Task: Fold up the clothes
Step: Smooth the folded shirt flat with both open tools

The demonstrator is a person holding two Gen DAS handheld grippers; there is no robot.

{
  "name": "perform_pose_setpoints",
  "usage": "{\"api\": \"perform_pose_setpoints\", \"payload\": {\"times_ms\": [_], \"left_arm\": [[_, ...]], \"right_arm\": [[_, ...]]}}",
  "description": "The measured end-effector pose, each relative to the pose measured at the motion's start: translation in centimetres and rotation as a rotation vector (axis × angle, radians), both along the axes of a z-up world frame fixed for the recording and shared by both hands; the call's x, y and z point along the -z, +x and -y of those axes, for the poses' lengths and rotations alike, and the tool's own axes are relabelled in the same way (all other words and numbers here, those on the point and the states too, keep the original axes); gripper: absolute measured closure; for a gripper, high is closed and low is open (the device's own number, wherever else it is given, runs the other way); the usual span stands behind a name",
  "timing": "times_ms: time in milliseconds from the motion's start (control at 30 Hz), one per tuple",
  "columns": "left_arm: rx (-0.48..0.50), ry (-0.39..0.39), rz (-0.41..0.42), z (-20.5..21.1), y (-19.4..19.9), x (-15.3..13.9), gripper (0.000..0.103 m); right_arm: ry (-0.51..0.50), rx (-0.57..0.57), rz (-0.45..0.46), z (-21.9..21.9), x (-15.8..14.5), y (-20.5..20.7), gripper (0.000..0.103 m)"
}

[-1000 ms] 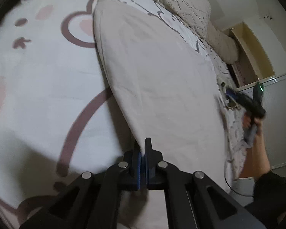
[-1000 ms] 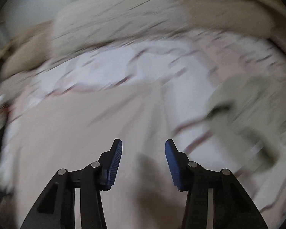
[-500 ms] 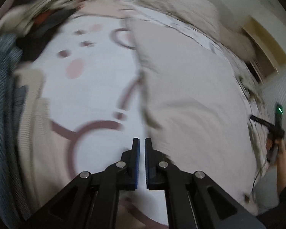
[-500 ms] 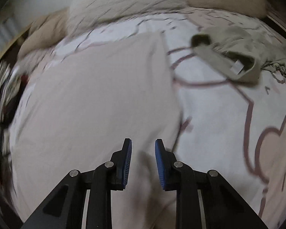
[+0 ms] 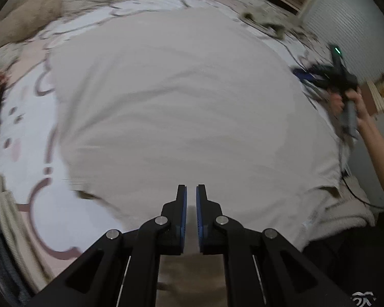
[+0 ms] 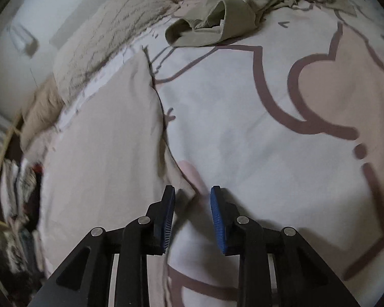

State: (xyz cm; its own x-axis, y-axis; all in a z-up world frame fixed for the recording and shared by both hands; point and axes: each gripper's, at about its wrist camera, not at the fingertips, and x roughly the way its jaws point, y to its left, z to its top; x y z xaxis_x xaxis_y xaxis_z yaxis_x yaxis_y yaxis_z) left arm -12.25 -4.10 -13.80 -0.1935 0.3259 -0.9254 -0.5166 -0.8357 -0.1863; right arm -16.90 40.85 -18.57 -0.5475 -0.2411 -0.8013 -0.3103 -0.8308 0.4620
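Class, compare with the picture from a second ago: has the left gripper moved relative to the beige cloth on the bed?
Yes. The left gripper, then clamped at the beige cloth's edge, now hovers over its middle, nearly shut and empty.

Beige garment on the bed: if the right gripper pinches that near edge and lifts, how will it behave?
Probably floppy: the beige garment lies flat, its edge curling by the right hand-held gripper. Likely light, since it looks thin with shallow wrinkles. It may drag on the printed bedsheet rather than slide.
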Motion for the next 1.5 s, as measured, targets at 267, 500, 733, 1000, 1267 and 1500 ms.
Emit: {"api": "perform_pose_setpoints", "payload": {"times_ms": [267, 500, 733, 1000, 1267, 1500], "left_arm": [[0.197, -0.199, 0.002, -4.1, 3.7, 4.3, 0.067], [0.176, -0.222, -0.112, -3.4, 4.8, 3.3, 0.067], [0.284, -0.324, -0.379, -4.6, 9.8, 1.4, 0.067], [0.497, -0.467, -0.598, -4.9, 17.4, 2.3, 0.051], [0.641, -0.571, -0.776, -4.6, 22.2, 3.4, 0.051], [0.778, -0.558, -0.828, -5.0, 25.1, 3.3, 0.051]], "right_arm": [[0.197, 0.059, 0.031, 0.1, -0.9, 0.2, 0.097], [0.339, 0.015, 0.028, 0.2, -2.5, 5.1, 0.097], [0.540, -0.152, 0.087, 2.8, -1.6, 10.1, 0.050], [0.656, -0.174, 0.017, 3.6, 0.6, 12.5, 0.046], [0.928, -0.441, -0.120, 8.8, -4.0, 16.1, 0.046], [1.264, -0.921, -0.327, 16.0, -3.0, 26.6, 0.046]]}}
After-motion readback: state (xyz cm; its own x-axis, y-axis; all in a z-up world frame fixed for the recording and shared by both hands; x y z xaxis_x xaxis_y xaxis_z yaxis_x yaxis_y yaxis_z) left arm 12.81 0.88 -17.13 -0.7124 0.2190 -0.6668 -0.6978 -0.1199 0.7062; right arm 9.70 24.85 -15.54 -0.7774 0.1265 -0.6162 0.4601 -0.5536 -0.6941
